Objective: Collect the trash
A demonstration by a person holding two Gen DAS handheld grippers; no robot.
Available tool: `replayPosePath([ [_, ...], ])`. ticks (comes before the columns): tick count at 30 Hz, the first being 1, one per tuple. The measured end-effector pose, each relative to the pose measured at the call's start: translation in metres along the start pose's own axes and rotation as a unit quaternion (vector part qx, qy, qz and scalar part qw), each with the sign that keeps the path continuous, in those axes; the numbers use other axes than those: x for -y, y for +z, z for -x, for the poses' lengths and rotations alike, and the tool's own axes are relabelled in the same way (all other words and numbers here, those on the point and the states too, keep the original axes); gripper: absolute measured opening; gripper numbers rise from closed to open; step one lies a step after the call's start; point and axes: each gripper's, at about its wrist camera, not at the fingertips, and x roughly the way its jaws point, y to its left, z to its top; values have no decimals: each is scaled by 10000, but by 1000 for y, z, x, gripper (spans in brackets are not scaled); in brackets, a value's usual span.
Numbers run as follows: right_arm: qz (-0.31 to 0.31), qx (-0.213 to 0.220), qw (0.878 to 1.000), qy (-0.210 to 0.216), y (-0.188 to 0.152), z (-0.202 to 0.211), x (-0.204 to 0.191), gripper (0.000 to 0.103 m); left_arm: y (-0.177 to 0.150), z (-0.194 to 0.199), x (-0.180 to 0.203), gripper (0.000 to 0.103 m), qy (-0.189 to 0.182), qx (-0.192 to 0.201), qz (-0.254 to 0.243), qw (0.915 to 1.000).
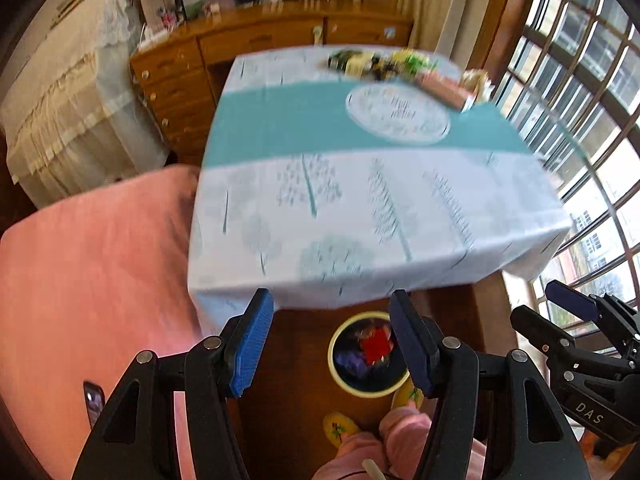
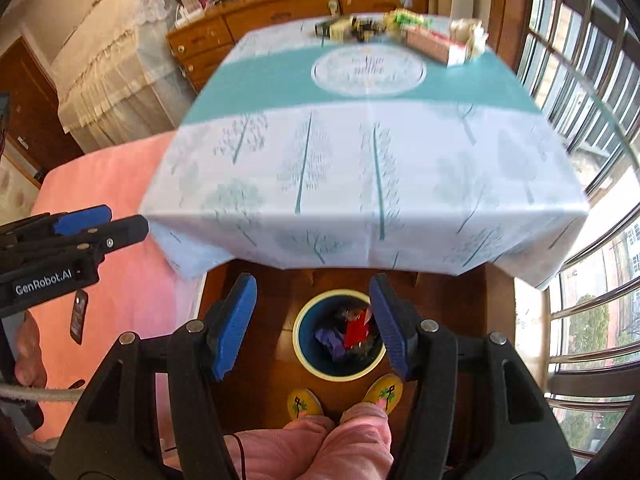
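Left wrist view: left gripper (image 1: 332, 340) jaws apart, nothing between them; right gripper (image 2: 314, 322) likewise wide and empty; both hang above the trash bin (image 2: 304, 354) on the floor, wrappers (image 2: 352, 330) inside it; near part of the table (image 2: 360, 184) bare, a cluster of packets and boxes (image 2: 400, 30) at its far edge; judged between drops; next move calls for reaching across to that cluster, if it's trash.
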Motion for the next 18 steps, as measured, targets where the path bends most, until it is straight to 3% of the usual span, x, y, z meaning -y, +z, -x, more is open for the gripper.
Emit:
replayPosePath([
  [4, 28, 458, 9988, -187, 30, 48, 0, 56, 27, 30, 11, 62, -30, 429, -177, 9989],
  [10, -172, 1016, 9942, -301, 81, 98, 26, 56, 76, 49, 29, 63, -183, 580, -275, 9978],
  [14, -272, 1190, 9918, -378, 120, 102, 60, 56, 120, 47, 54, 69, -223, 663, -369, 9969],
  [18, -378, 1282, 9902, -404, 171, 81, 108, 56, 175, 20, 87, 74, -273, 648, -375, 9968],
])
